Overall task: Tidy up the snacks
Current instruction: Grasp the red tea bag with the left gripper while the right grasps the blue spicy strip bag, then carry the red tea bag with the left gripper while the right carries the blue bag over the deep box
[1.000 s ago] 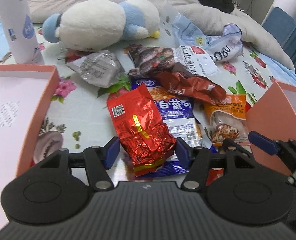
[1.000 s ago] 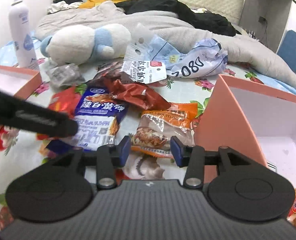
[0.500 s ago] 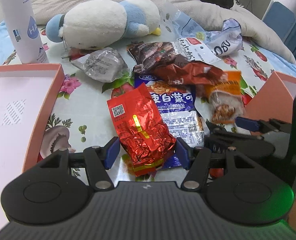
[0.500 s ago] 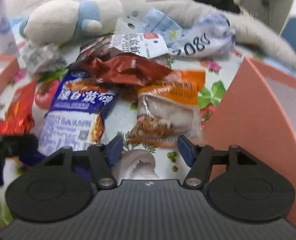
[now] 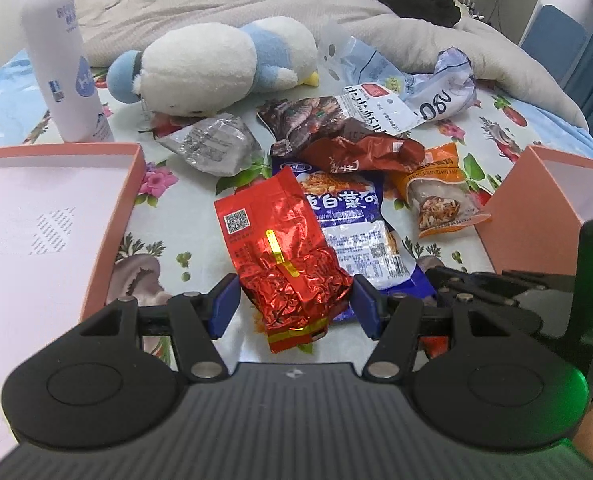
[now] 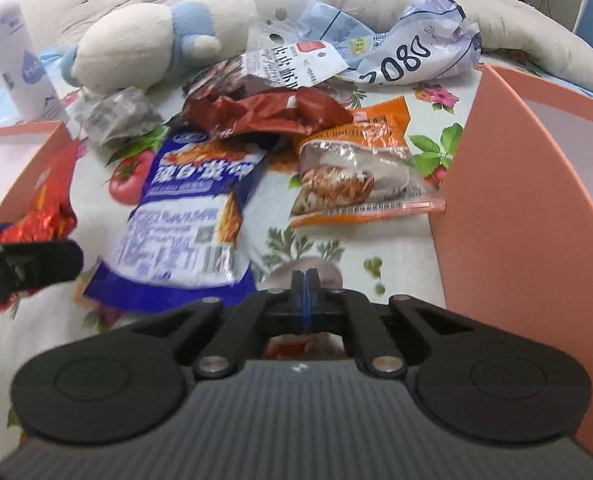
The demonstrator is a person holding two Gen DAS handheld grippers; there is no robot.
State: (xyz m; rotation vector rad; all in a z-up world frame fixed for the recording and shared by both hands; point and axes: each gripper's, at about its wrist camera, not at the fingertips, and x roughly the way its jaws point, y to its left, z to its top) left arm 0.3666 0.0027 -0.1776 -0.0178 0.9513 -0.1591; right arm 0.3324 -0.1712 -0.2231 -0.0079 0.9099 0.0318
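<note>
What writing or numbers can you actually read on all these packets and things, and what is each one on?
"080": large dark digits, upside down in the left view, on the crumpled pale blue bag.
A QR code, no readable words, on the red foil packet.
Large white Chinese characters on the blue and white packet; I cannot read them reliably.
The white bottle, the orange packet and the white label card carry print that is too small or blurred.
</note>
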